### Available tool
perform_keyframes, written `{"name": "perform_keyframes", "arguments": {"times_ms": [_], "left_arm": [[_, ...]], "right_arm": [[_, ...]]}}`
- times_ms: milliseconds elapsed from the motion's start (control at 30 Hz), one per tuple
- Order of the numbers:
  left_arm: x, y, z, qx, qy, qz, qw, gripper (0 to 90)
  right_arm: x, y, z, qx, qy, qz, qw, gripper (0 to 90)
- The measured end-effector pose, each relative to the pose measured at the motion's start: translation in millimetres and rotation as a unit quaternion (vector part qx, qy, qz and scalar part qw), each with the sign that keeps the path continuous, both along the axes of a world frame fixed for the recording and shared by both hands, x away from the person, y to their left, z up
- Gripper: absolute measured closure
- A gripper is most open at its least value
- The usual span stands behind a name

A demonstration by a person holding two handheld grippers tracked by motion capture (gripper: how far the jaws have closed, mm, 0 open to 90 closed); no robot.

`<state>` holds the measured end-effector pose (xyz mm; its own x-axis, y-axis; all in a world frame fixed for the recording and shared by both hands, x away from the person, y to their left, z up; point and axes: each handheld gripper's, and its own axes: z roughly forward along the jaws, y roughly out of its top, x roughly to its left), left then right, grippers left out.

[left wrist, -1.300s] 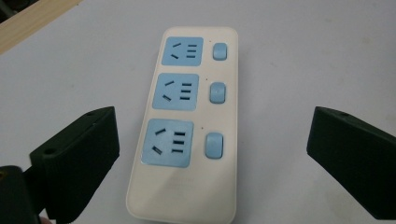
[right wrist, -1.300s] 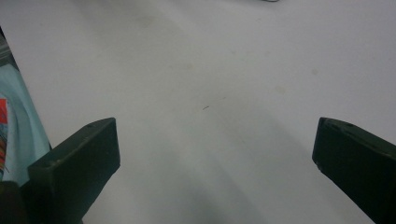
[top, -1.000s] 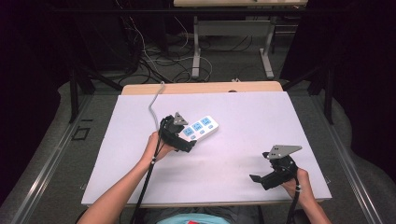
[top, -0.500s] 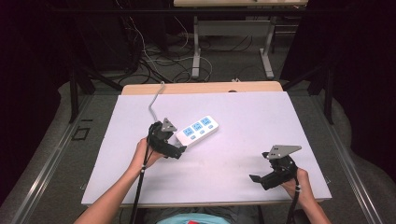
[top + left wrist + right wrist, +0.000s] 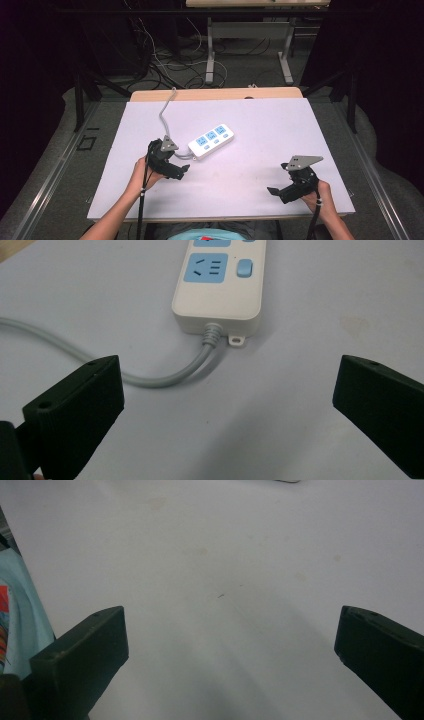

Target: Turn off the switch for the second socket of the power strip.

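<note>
A white power strip [image 5: 211, 141] with blue sockets lies on the white table top [image 5: 260, 125], left of the middle. Its grey cord [image 5: 165, 112] runs back over the far edge. In the left gripper view the strip's cord end [image 5: 218, 287] lies just ahead of the jaws, and the cord [image 5: 165, 377] curves away to the left. My left gripper [image 5: 181, 172] is open, a short way from the strip's near end, touching nothing. My right gripper [image 5: 274, 192] is open near the front right corner, over bare table [image 5: 225, 580].
The table's front edge [image 5: 220, 217] is close to both hands. A wooden strip [image 5: 215, 94] borders the far side. Beyond it, table legs [image 5: 210, 55] and loose cables [image 5: 165, 65] lie on the floor. A light blue garment [image 5: 20, 615] shows at the left of the right gripper view.
My left gripper has drawn back from the power strip toward the front left and now stands clear of it. The right gripper has barely moved.
</note>
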<state>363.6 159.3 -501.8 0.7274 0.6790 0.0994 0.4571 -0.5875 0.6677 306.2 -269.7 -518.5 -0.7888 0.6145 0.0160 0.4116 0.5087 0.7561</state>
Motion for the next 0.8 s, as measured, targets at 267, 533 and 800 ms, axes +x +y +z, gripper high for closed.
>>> {"name": "perform_keyframes", "arguments": {"times_ms": [267,533,800], "left_arm": [[-15.9,20.4,-4.3,-0.003,-0.005,0.018,0.9998,0.0],[-33.7,39.0,-4.6,-0.013,-0.017,0.034,0.9992,0.0],[-46.9,53.8,-8.0,-0.012,-0.023,0.042,0.9988,0.0]], "right_arm": [[-0.4,0.4,0.3,-0.003,0.005,0.000,1.0000,0.3],[-0.4,0.7,0.0,-0.004,0.003,-0.001,1.0000,0.3],[-1.5,1.8,-0.7,-0.003,0.002,0.000,1.0000,0.1]]}}
